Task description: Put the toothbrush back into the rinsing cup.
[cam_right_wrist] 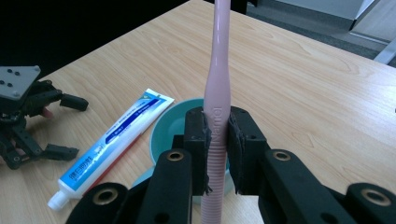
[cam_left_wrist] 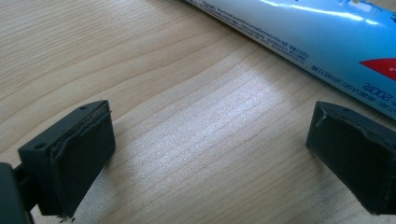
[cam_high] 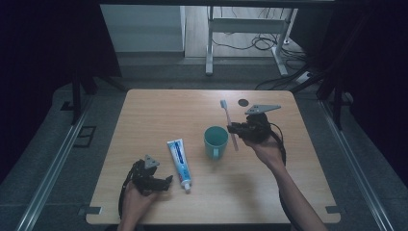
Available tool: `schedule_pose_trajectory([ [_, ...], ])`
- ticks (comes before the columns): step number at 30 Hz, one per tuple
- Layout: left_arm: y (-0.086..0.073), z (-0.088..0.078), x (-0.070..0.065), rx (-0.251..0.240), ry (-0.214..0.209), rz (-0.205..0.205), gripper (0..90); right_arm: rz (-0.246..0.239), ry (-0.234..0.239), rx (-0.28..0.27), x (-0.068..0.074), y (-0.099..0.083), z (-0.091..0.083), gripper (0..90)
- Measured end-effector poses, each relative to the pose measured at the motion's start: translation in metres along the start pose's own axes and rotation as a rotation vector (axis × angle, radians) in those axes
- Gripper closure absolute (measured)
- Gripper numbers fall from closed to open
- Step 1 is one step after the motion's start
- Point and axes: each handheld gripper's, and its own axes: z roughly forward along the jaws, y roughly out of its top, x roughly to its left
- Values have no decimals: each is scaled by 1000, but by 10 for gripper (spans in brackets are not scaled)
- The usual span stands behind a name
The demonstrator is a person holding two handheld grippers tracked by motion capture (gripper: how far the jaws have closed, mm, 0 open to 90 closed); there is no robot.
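Observation:
My right gripper (cam_high: 234,129) (cam_right_wrist: 217,140) is shut on a pink toothbrush (cam_high: 230,124) (cam_right_wrist: 218,84), gripping the ribbed part of its handle. The brush hangs in the air just right of a teal mug (cam_high: 216,141) (cam_right_wrist: 170,128), which stands upright mid-table, its brush head pointing to the far side. A blue and white toothpaste tube (cam_high: 179,163) (cam_left_wrist: 322,37) (cam_right_wrist: 112,142) lies flat left of the mug, cap toward the near edge. My left gripper (cam_high: 165,184) (cam_left_wrist: 210,154) rests low on the wood beside the tube, open, with bare table between its pads.
The wooden table (cam_high: 159,115) has a small dark round mark (cam_high: 243,102) near its far edge. Beyond the table stand a white desk frame (cam_high: 250,29) and loose cables (cam_high: 269,45) on the floor.

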Motion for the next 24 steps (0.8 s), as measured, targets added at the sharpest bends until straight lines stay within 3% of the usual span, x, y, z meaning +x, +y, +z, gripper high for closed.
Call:
schedule_pose_trajectory([
  [24, 0, 0, 0, -3, 1, -5, 13, 2, 9, -39, 9, 25, 15, 784],
])
